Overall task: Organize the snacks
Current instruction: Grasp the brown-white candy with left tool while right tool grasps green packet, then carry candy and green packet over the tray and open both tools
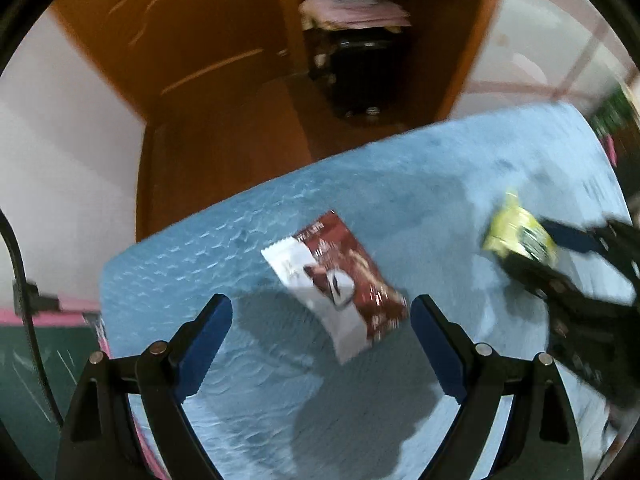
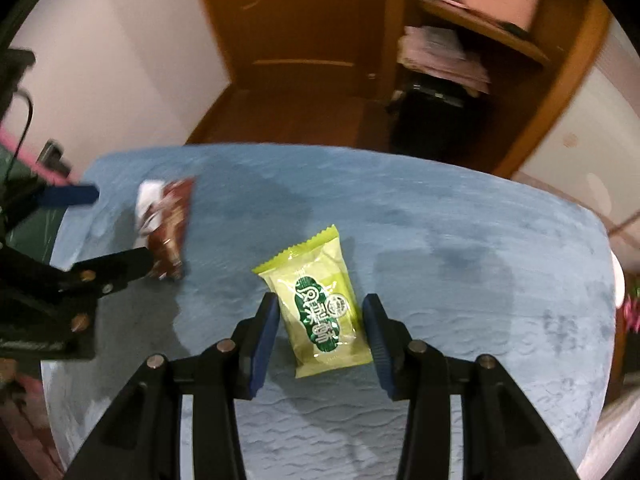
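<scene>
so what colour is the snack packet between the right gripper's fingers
Yellow-green packet with a dark green label, clearest in the right wrist view.

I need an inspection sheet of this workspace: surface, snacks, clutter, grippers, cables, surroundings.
Surface: blue mat, textured.
Job's things: green packet and red packet, both flat on the mat, apart.
Clutter: nothing seen on the mat.
Grippers: left gripper open around the red packet; right gripper straddling the green packet, pads not pressing.
Cables: black cable at the left edge.
Surroundings: wooden door, shelf with pink papers.
</scene>
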Tool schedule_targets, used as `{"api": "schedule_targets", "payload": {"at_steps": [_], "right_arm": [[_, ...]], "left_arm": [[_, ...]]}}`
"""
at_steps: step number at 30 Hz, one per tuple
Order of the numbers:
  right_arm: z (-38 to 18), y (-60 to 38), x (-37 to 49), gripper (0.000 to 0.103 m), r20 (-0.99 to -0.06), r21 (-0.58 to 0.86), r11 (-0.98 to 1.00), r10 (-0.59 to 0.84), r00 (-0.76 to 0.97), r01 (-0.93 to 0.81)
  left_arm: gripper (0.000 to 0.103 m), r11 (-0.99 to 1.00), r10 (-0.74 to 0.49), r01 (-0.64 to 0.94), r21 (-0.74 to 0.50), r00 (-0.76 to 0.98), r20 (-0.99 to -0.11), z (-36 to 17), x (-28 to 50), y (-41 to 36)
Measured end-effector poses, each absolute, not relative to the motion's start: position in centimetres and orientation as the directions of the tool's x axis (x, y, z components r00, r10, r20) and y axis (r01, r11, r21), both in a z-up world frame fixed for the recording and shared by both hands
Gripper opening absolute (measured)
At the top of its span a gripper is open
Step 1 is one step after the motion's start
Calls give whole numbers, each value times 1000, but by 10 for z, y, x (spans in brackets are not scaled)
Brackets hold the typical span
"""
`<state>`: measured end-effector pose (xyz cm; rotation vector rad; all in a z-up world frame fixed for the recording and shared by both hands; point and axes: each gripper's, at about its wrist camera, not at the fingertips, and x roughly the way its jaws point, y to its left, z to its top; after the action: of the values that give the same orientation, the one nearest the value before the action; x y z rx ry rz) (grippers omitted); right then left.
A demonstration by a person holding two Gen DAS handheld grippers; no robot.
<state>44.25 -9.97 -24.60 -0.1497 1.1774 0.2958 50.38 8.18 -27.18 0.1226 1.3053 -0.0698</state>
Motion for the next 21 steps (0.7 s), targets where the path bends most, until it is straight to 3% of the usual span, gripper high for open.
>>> {"api": "schedule_targets", "payload": {"at_steps": [5, 6, 7, 9, 10, 13, 21], "right_arm": [[-247, -108, 445, 43, -926, 54, 966, 144, 350, -255], [-248, -109, 444, 43, -926, 58, 967, 145, 348, -250], [-248, -110, 442, 43, -926, 60, 967, 146, 349, -247], [-246, -115, 437, 43, -925, 58, 968, 143, 351, -242], [-244, -118, 433, 43, -925, 63, 969, 147, 350, -241], [-237, -120, 425, 43, -922, 70, 967, 156, 353, -243], [-183, -137, 389, 43, -893, 97, 961, 200, 403, -260]], "left_arm": [[88, 1000, -15, -2, -16, 201, -980, -295, 523, 79], [84, 999, -26, -15, -29, 194, -981, -298, 524, 78], [72, 999, -28, -27, -33, 177, -984, -304, 524, 76], [65, 1000, -8, -24, -13, 206, -979, -303, 520, 72], [50, 1000, -10, -18, -14, 216, -976, -301, 518, 70], [38, 1000, -7, -17, -11, 218, -976, -294, 506, 66], [36, 1000, -31, 6, -30, 304, -952, -218, 443, 63]]}}
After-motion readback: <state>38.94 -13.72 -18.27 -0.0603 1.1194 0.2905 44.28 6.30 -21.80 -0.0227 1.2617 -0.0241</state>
